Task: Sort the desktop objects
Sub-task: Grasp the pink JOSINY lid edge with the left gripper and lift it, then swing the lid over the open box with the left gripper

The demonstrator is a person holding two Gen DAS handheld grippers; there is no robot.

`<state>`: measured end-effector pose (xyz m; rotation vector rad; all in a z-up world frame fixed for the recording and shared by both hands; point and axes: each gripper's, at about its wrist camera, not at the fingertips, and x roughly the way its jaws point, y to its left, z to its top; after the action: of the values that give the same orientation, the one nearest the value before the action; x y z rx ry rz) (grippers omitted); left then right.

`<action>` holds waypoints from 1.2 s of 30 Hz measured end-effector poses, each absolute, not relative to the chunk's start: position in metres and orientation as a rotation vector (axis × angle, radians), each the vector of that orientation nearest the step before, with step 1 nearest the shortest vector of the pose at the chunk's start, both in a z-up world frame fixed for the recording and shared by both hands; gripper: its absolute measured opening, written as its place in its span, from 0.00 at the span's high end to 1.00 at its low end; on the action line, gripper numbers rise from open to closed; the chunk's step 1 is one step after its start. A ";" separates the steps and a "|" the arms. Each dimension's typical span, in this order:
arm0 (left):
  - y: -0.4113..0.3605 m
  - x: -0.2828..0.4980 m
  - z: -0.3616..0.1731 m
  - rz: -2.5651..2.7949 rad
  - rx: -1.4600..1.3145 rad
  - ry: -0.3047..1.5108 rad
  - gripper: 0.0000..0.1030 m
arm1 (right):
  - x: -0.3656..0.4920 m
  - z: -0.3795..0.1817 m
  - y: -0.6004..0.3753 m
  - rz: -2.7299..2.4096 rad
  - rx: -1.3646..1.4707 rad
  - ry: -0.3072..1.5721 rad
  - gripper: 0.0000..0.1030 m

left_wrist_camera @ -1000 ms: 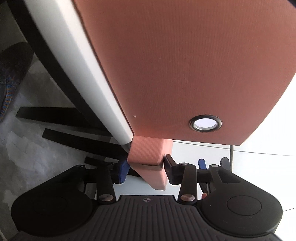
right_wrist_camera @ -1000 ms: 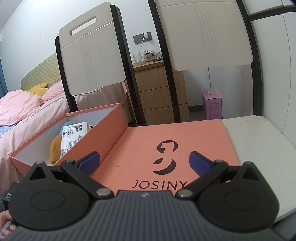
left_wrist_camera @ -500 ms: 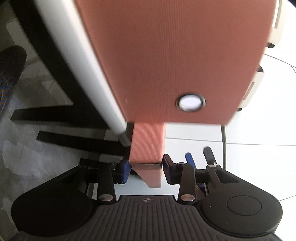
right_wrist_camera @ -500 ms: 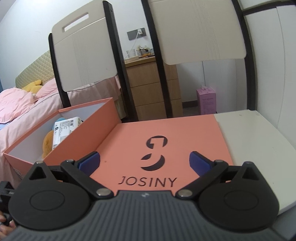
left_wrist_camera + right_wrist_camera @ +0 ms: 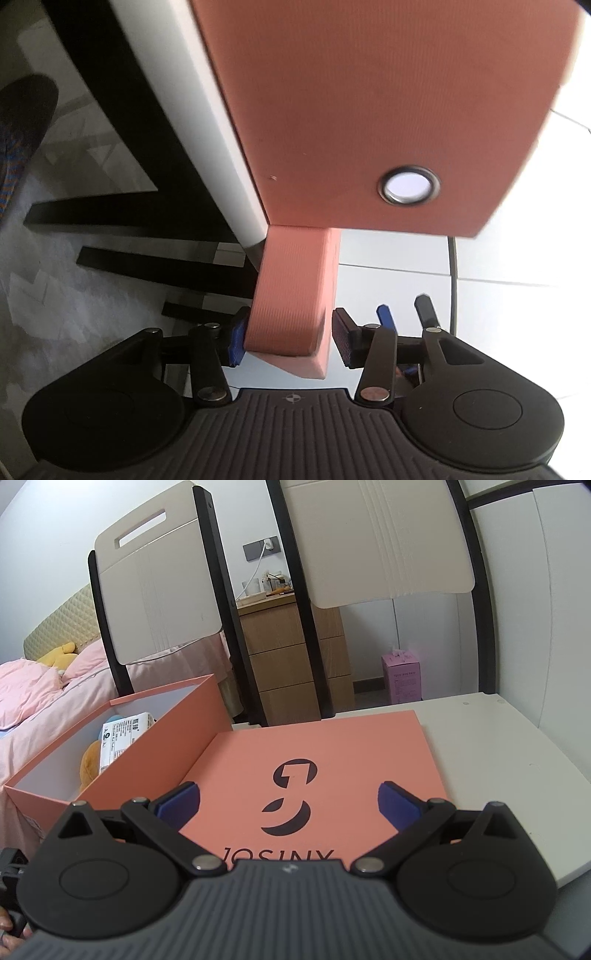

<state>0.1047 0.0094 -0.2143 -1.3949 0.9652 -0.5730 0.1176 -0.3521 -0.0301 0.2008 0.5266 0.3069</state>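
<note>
In the left wrist view my left gripper (image 5: 286,338) has its jaws around the edge of the salmon lid (image 5: 295,295); the left pad touches it and a small gap shows at the right pad. The salmon box side (image 5: 388,110) with a metal eyelet (image 5: 408,184) fills the view above. In the right wrist view my right gripper (image 5: 288,805) is open and empty, low over the flat salmon JOSINY lid (image 5: 314,760). The open salmon box (image 5: 122,746) stands left of the lid and holds a yellow plush toy (image 5: 90,764) and a white labelled packet (image 5: 122,734).
The lid lies on a white table (image 5: 498,757) whose right and near edges are close. Two white-and-black chair backs (image 5: 159,598) stand behind the table. A wooden drawer unit (image 5: 295,657), a pink carton (image 5: 402,677) and a pink bed (image 5: 33,694) lie beyond.
The left view has shifted and tilted with the lid edge still between the jaws; a slight gap now shows at the right pad. The right gripper stays open and has moved closer over the lid.
</note>
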 end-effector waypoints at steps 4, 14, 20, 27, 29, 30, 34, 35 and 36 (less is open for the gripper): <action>0.012 0.097 -0.210 -0.579 -1.416 0.937 0.58 | 0.115 -0.031 -0.358 0.300 0.196 0.521 0.00; 0.007 0.041 -0.217 -0.667 -1.412 0.943 0.59 | 0.094 -0.047 -0.417 0.254 0.219 0.559 0.00; 0.004 0.026 -0.206 -0.707 -1.380 0.958 0.60 | 0.080 -0.069 -0.456 0.268 0.281 0.668 0.00; 0.002 0.024 -0.212 -0.714 -1.370 0.965 0.60 | 0.082 -0.101 -0.486 0.282 0.450 0.819 0.00; 0.002 0.023 -0.213 -0.715 -1.367 0.964 0.60 | 0.086 -0.108 -0.487 0.285 0.470 0.864 0.00; 0.003 0.022 -0.213 -0.717 -1.365 0.965 0.60 | 0.087 -0.112 -0.486 0.289 0.474 0.883 0.00; 0.006 0.021 -0.210 -0.713 -1.359 0.961 0.60 | 0.096 -0.124 -0.484 0.334 0.590 0.957 0.00; 0.007 0.021 -0.209 -0.711 -1.358 0.960 0.60 | 0.098 -0.127 -0.485 0.341 0.619 0.971 0.00; 0.007 0.021 -0.209 -0.711 -1.355 0.959 0.60 | 0.099 -0.130 -0.488 0.348 0.650 0.982 0.00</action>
<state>0.0208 0.0067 -0.2087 -1.3554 0.9589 -0.7113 0.0992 -0.4882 -0.1298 0.6498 0.9825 0.3480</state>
